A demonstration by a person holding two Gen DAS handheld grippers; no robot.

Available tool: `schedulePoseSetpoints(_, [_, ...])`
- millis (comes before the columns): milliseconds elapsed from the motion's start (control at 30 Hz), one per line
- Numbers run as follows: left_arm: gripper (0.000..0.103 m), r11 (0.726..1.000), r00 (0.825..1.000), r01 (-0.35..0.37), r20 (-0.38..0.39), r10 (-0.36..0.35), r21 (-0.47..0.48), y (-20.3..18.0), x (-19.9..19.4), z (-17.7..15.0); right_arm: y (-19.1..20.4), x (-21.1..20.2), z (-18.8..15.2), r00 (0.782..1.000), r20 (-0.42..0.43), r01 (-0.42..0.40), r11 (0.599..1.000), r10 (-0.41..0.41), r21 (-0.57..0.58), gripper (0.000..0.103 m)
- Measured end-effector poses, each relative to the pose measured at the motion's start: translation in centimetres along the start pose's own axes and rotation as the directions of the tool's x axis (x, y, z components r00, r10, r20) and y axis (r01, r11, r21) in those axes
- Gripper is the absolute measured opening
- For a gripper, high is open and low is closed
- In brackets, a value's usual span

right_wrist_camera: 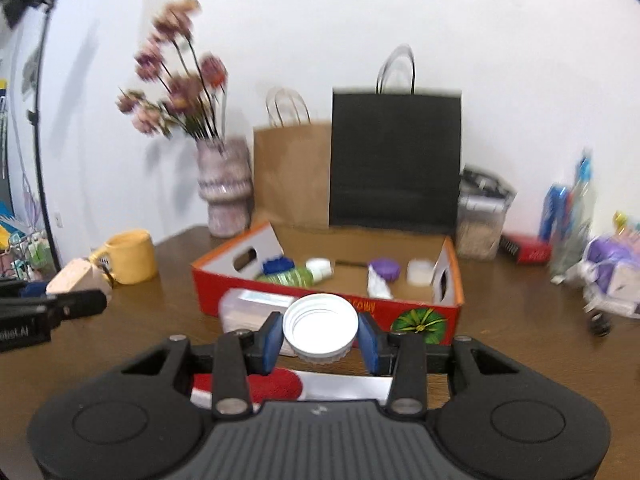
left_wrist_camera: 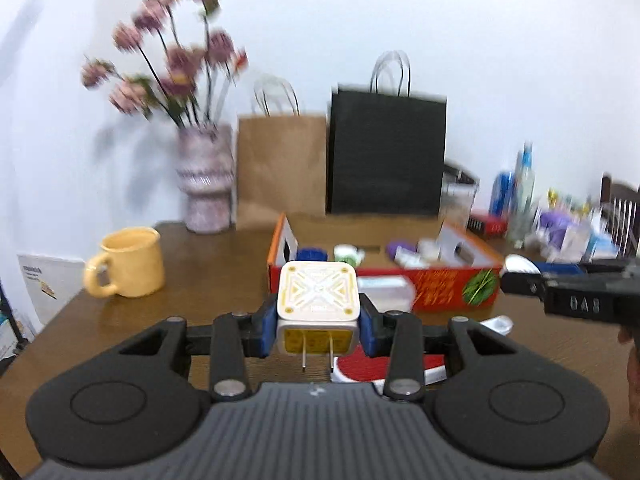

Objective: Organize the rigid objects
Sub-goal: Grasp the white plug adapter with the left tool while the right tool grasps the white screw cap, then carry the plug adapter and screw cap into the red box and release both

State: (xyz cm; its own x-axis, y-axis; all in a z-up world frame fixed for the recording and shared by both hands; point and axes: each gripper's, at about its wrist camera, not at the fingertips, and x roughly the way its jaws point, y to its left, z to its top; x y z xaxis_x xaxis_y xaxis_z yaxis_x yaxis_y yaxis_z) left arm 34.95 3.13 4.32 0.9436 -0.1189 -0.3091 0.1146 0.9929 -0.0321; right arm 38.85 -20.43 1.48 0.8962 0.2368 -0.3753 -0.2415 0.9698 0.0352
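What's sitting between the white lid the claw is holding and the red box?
In the right wrist view, a clear plastic container lies on the table between the lid held by the right gripper and the red box.

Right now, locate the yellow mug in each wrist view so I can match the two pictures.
Left wrist view: the yellow mug stands at left of centre on the wooden table, left of the red cardboard box.
Right wrist view: the yellow mug sits at far left, again left of the red cardboard box.
Shared landmark: the black paper bag upright behind the box.
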Motion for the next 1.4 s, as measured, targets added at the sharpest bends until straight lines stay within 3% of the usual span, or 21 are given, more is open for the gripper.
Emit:
schedulePoseSetpoints(167, [0.040,0.999,0.993,-0.022,0.116,0.026,-0.031,-1.9,-7.9,-0.7,1.4,-8.5,-1.5,0.993,0.117,0.033,0.999,-0.029,-0.035,0.039])
schedulePoseSetpoints(267, [0.040,0.997,0.992,-0.009,0.124,0.018,-0.078,-2.5,-11.9,-1.8,1.8,-13.4,-3.5,0.983,0.178,0.049,0.999,-0.046,-0.016,0.039])
schedulePoseSetpoints(367, [0.040,0.996,0.992,0.013,0.125,-0.003,-0.086,-2.9,-14.8,-3.0,2.1,-16.8,-5.7,0.984,0.169,0.051,0.998,-0.055,0.029,0.039])
schedulePoseSetpoints(533, [0.040,0.998,0.993,0.034,0.112,-0.027,-0.061,-3.7,-17.4,-4.4,2.9,-20.0,-7.8,0.985,0.162,0.047,0.998,-0.055,0.049,0.039])
schedulePoseSetpoints(767, [0.040,0.997,0.988,0.054,0.145,-0.046,-0.055,-4.2,-19.4,-4.7,3.8,-21.9,-7.7,0.980,0.198,0.032,0.999,-0.036,0.027,0.039])
schedulePoseSetpoints(1000, [0.040,0.997,0.990,0.062,0.128,-0.055,-0.050,-4.3,-17.4,-4.4,3.0,-19.9,-7.7,0.987,0.162,0.003,0.998,-0.012,0.057,0.039])
schedulePoseSetpoints(1167, [0.040,0.994,0.988,0.103,0.119,-0.099,-0.030,-4.4,-13.9,-2.3,1.1,-16.6,-5.5,0.988,0.154,-0.012,0.996,-0.001,0.087,0.039])
schedulePoseSetpoints(1400, [0.040,0.989,0.987,0.128,0.085,-0.134,0.074,-4.9,-2.9,4.3,-2.8,-8.5,1.3,0.989,0.145,0.004,0.997,-0.016,0.082,0.039])
